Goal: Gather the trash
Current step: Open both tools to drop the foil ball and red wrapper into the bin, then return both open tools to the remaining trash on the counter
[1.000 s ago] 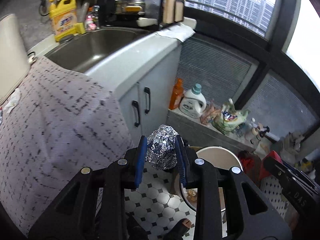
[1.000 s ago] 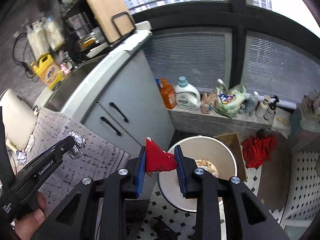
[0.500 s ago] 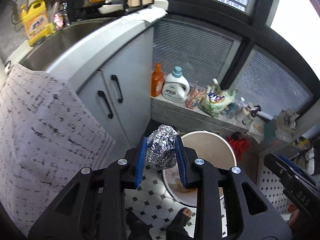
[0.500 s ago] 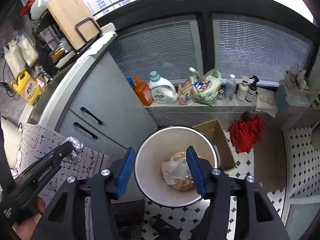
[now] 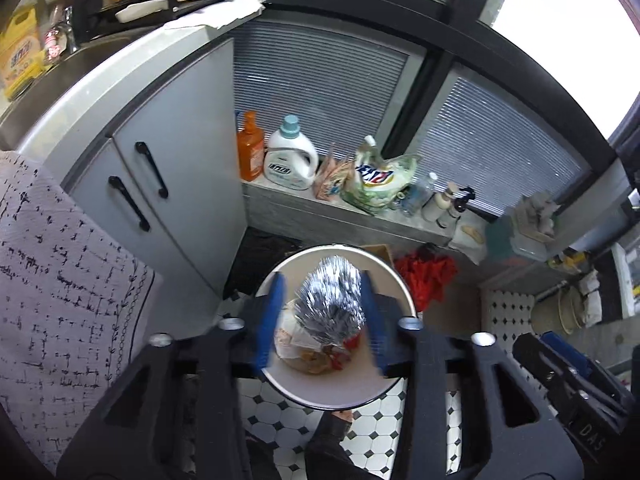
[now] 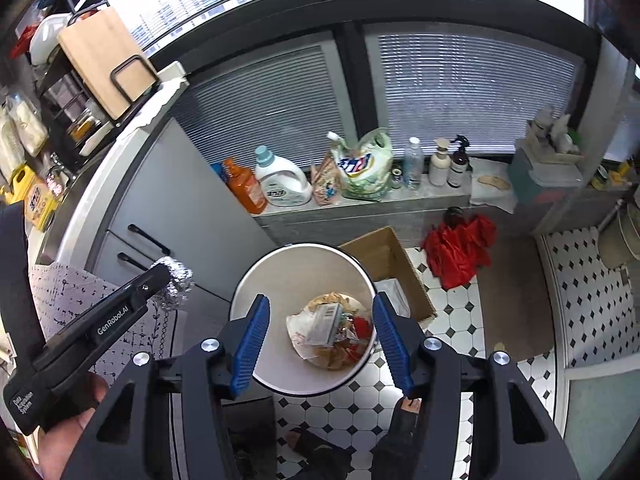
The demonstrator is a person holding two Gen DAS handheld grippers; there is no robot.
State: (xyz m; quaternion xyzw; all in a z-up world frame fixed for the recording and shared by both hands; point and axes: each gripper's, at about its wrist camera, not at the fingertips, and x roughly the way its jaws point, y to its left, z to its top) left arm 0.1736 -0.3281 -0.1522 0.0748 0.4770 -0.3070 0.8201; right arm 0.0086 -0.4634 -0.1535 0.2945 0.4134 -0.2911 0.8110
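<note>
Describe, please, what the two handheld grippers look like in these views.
Both are matte black plastic. The left gripper and right gripper each have two ribbed blue finger pads on black arms with round silver bolts. From the side, the left gripper's body carries white lettering, "GenRobot.AI" and "Data Acquisition System".

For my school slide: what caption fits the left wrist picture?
Left gripper fingers just opening, foil ball blurred between them over the trash bin.

Two wrist fisheye views look steeply down past their own claws, both sharing the round white waste bin [image 5: 394,280] [image 6: 256,276] just beyond the fingertips.
</note>
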